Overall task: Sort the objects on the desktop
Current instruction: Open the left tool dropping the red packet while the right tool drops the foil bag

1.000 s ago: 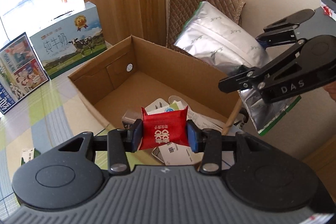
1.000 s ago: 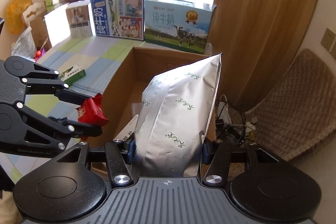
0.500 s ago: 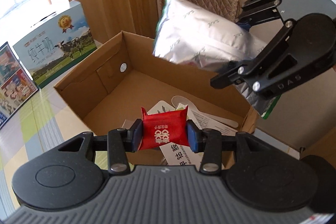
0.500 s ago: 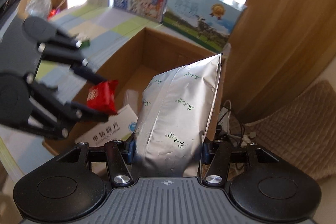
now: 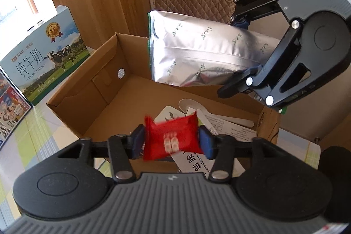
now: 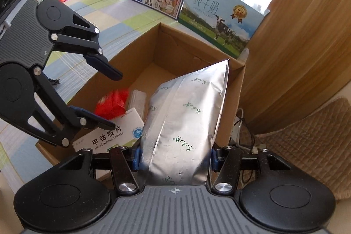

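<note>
Both claws (angled down) over box [image 5: 87,89]

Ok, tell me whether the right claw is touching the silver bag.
Touching. In the right wrist view the right claw has both pads pressed on the sides of the silver bag.

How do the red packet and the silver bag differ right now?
The red packet is small and blurred, loose between the left gripper pads, whose jaws have just been opening; the silver bag is large, sharp, and clamped in the right gripper. The packet is plain red with white print; the bag is shiny foil with small green marks. Both hang over the cardboard box.
</note>
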A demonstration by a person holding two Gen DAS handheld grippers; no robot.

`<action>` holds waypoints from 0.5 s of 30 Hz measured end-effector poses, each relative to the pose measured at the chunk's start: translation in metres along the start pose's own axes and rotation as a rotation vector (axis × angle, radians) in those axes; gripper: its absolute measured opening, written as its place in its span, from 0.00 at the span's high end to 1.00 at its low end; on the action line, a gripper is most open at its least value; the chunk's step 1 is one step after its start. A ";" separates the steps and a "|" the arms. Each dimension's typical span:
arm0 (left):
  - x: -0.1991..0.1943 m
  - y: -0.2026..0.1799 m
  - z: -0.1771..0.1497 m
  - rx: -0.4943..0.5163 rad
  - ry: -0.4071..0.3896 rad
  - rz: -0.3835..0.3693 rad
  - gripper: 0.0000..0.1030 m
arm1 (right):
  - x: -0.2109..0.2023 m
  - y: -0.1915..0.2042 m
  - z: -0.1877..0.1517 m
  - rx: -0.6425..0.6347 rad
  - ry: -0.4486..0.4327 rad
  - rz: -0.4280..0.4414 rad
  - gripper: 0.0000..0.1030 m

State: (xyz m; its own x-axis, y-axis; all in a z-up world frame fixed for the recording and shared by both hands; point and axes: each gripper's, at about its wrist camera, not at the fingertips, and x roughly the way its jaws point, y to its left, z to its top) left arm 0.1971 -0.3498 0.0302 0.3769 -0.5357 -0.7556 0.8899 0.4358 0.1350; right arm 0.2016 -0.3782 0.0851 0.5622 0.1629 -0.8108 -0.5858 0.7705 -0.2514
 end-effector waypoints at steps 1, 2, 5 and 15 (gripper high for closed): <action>-0.001 -0.001 -0.001 0.004 -0.003 0.008 0.46 | 0.000 0.001 0.001 -0.005 -0.002 0.000 0.49; -0.003 -0.001 -0.002 0.006 -0.006 0.014 0.46 | 0.001 0.002 0.002 -0.011 -0.004 -0.001 0.49; -0.006 0.000 -0.006 0.007 -0.012 0.023 0.41 | 0.005 0.004 0.003 -0.027 -0.011 -0.007 0.46; -0.025 0.007 -0.012 -0.015 -0.049 0.065 0.33 | -0.009 0.000 -0.004 0.051 -0.058 -0.056 0.22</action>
State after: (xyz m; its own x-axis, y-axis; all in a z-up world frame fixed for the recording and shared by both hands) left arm 0.1907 -0.3254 0.0421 0.4463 -0.5402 -0.7135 0.8592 0.4817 0.1727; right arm 0.1941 -0.3826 0.0904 0.6270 0.1536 -0.7638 -0.5230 0.8095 -0.2666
